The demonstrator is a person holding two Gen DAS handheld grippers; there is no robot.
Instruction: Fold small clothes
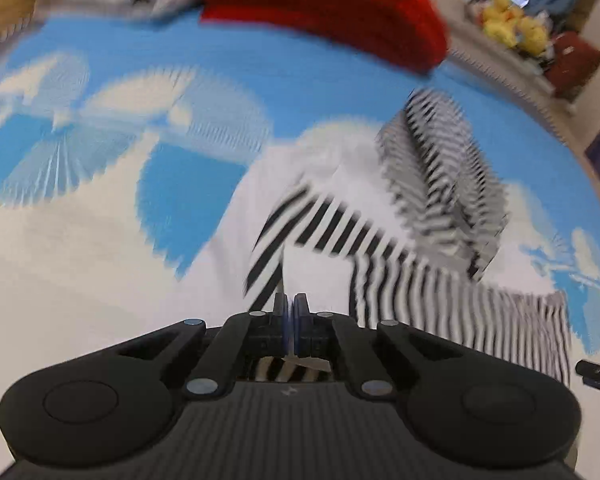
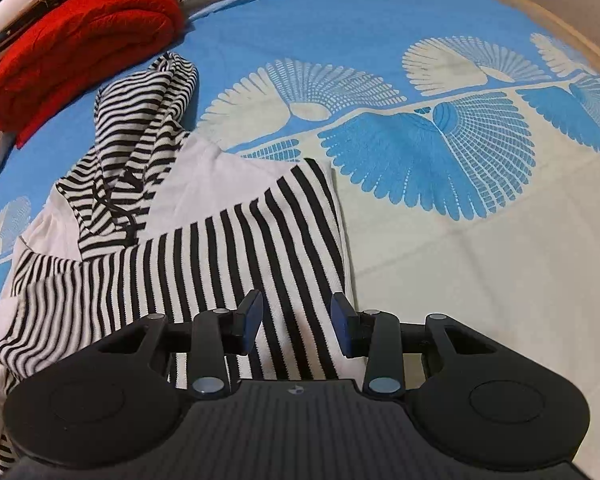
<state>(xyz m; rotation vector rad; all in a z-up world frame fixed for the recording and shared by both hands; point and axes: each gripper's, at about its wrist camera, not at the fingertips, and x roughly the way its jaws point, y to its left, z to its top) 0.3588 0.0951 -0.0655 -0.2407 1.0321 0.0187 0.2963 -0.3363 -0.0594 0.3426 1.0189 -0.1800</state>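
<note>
Striped garment (image 2: pixel 236 256) crumpled; left hand-held gripper (image 1: pixel 291 312) pinching it, right (image 2: pixel 296 320) agape

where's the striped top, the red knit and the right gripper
striped top (image 2: pixel 236 248), right wrist view, on its wide-striped panel
red knit (image 2: pixel 80 52), right wrist view, on the folded bulk
right gripper (image 2: pixel 296 320), right wrist view, midway between its open fingertips

Two wrist fisheye views, each angled steeply down, close over a blue patterned bedspread (image 2: pixel 420 20), both sharing the striped garment (image 1: pixel 440 300) and red folded knit (image 2: pixel 80 40), left view motion-blurred
</note>
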